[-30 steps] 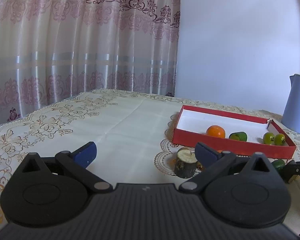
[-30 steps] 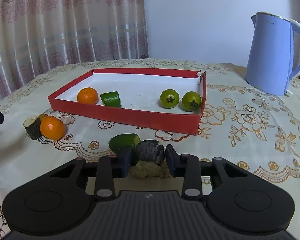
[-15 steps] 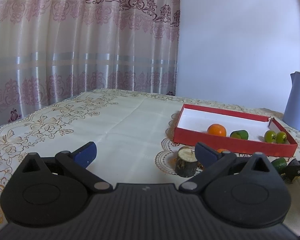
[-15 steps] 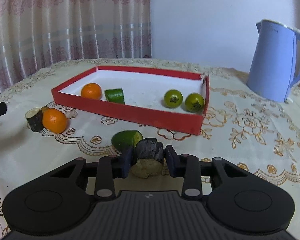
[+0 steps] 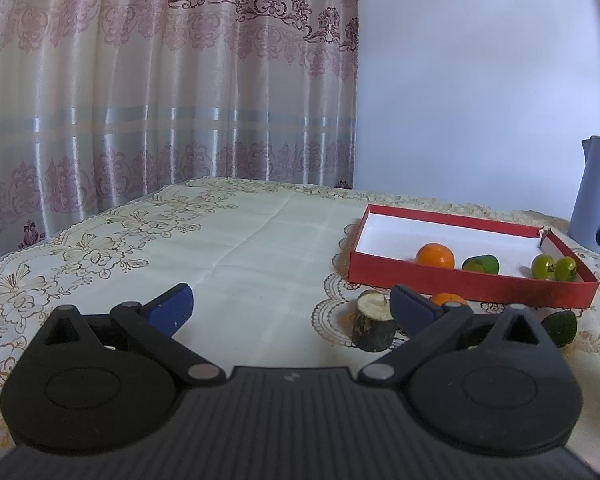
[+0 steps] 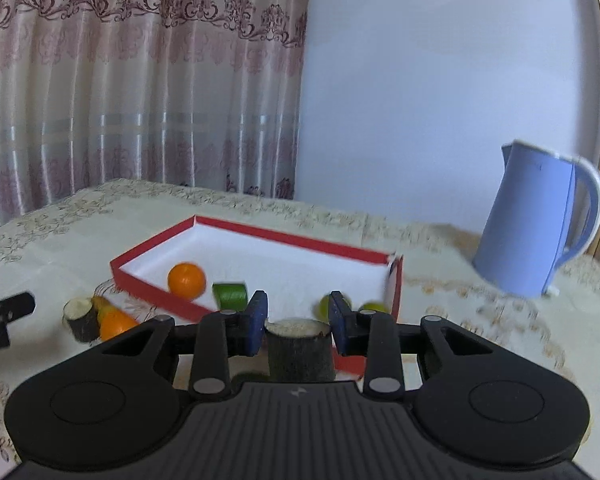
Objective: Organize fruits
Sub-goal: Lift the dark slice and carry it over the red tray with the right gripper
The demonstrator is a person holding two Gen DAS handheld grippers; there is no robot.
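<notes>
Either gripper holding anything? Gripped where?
Right gripper holds a dark stump piece, pads on its opposite sides near the top. Left gripper open, empty.

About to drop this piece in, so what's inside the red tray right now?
Red tray holds an orange, a green cut piece and two green round fruits. Its near wall hides the floor just behind it.

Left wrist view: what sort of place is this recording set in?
Probably a home room: a table under an embroidered tablecloth, floral curtains behind it, and an electric kettle beside the red fruit tray.
</notes>
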